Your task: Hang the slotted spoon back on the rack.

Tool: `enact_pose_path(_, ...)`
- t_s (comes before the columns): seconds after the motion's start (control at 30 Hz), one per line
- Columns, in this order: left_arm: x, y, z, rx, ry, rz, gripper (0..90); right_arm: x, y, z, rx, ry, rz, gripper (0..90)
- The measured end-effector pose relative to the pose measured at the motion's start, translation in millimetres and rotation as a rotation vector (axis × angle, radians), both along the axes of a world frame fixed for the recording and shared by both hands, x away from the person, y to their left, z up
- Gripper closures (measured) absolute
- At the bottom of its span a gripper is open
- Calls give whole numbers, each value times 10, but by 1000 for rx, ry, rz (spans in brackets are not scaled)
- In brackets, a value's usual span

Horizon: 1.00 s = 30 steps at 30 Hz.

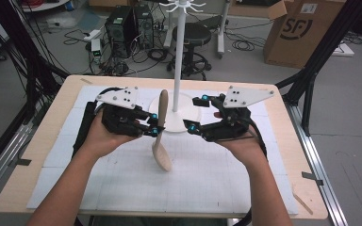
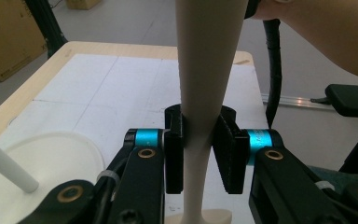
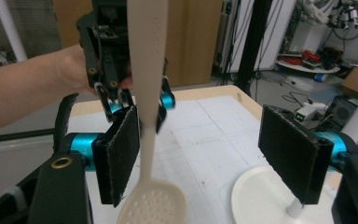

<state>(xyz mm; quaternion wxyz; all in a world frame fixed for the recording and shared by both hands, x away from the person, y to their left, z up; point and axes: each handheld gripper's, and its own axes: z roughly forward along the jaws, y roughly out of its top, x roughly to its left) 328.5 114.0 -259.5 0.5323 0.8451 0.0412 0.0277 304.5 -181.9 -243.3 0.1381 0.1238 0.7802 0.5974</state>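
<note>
A cream slotted spoon hangs upright, perforated bowl down and handle up, over the white mat. My left gripper is shut on its handle; in the left gripper view the pads press the spoon from both sides. My right gripper stands open just right of the spoon. In the right gripper view the spoon runs close beside the left pad, apart from the right one. The left gripper shows behind it.
A white hook stand rises from a round base at the back middle of the table, just behind both grippers. Its base lies under the right jaw. Beyond the table are a cardboard box, a stool and computer towers.
</note>
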Motion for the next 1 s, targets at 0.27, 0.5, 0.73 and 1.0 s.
enact_pose_path(0.27,-13,-127,14,1,-1,-14,750,-9,123,58,3,-1,36,287)
enact_pose_path(0.5,-37,-216,12,-3,-1,-39,750,-3,215,64,28,3,77,304)
enact_pose_path(0.73,-55,-253,11,1,-3,-55,750,-5,227,68,48,7,101,472)
enact_pose_path(1.0,-32,-248,-9,-21,5,-52,744,-27,227,73,70,23,151,677)
